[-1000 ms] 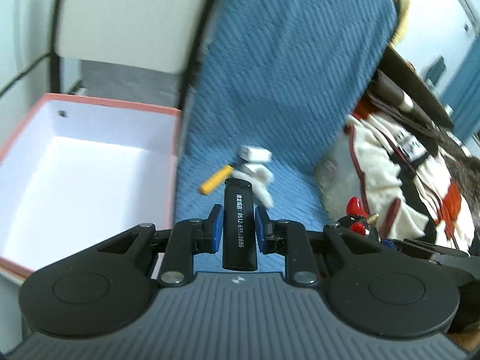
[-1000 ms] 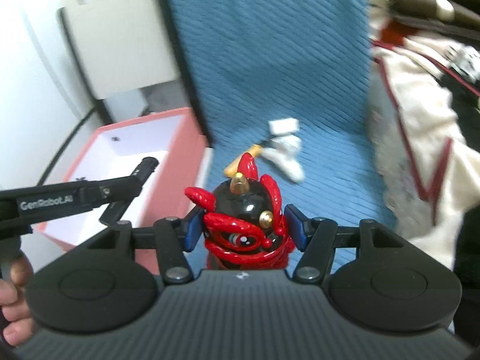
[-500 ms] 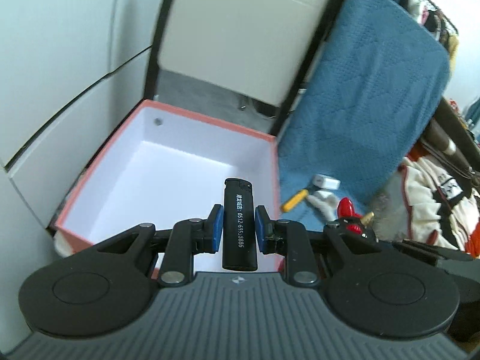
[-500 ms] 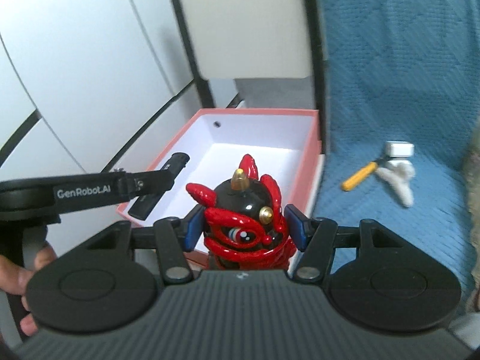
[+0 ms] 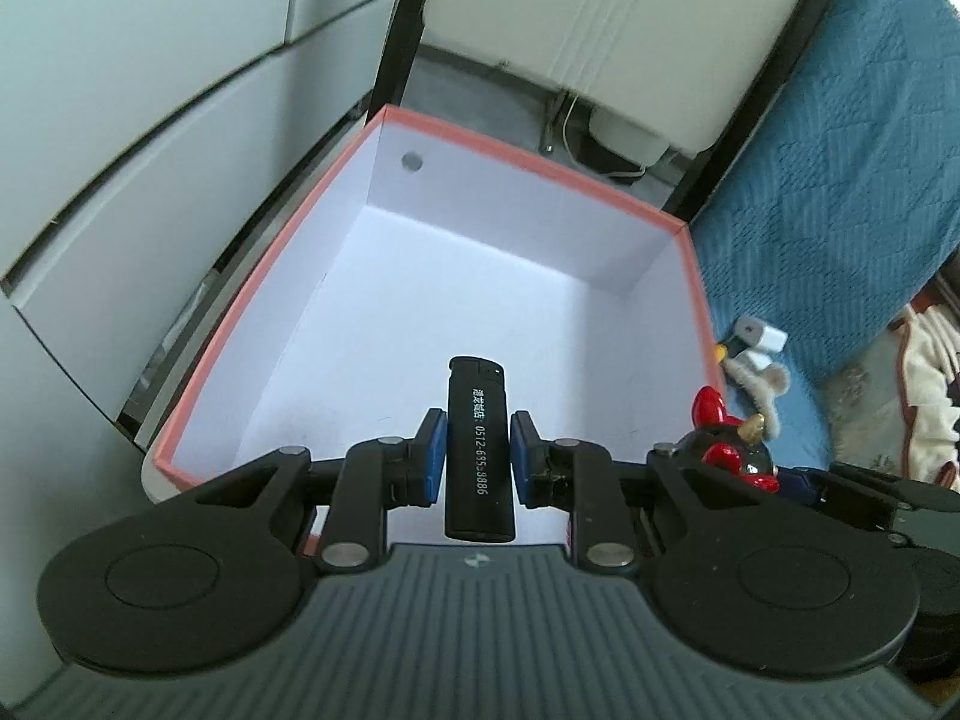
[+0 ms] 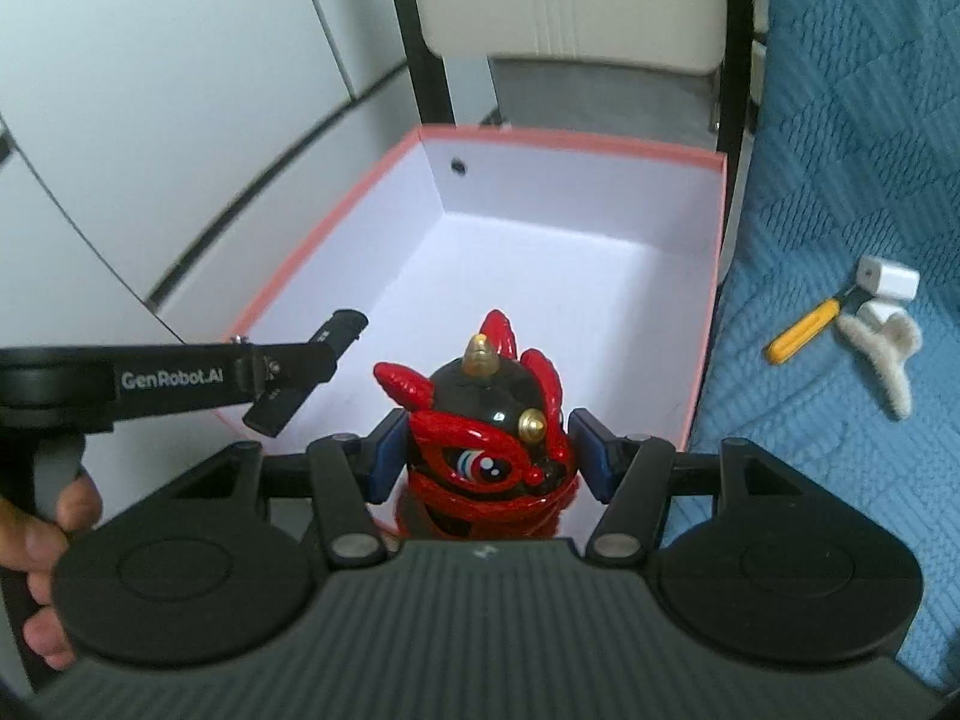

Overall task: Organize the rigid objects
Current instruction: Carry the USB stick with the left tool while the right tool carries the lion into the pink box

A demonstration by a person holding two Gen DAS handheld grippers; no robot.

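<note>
My left gripper [image 5: 477, 450] is shut on a black lighter [image 5: 478, 450] with white numbers and holds it above the near part of the pink-rimmed white box [image 5: 528, 162]. My right gripper [image 6: 487, 456] is shut on a red and black lion figurine [image 6: 487, 426] and holds it over the box's near edge [image 6: 570, 141]. The left gripper with the lighter [image 6: 306, 372] shows at the left of the right wrist view. The figurine [image 5: 729, 450] shows at the right of the left wrist view. The box interior looks bare.
A blue quilted cover [image 6: 852, 120] lies right of the box. On it lie a yellow-handled tool [image 6: 804, 330], a white adapter [image 6: 888, 279] and a fuzzy white clip [image 6: 888, 354]. A chair back [image 5: 618, 24] and white wall panels stand behind the box.
Both grippers have swung left from over the blue cover to over the box, each still holding its object. The box now fills the middle of both views.
</note>
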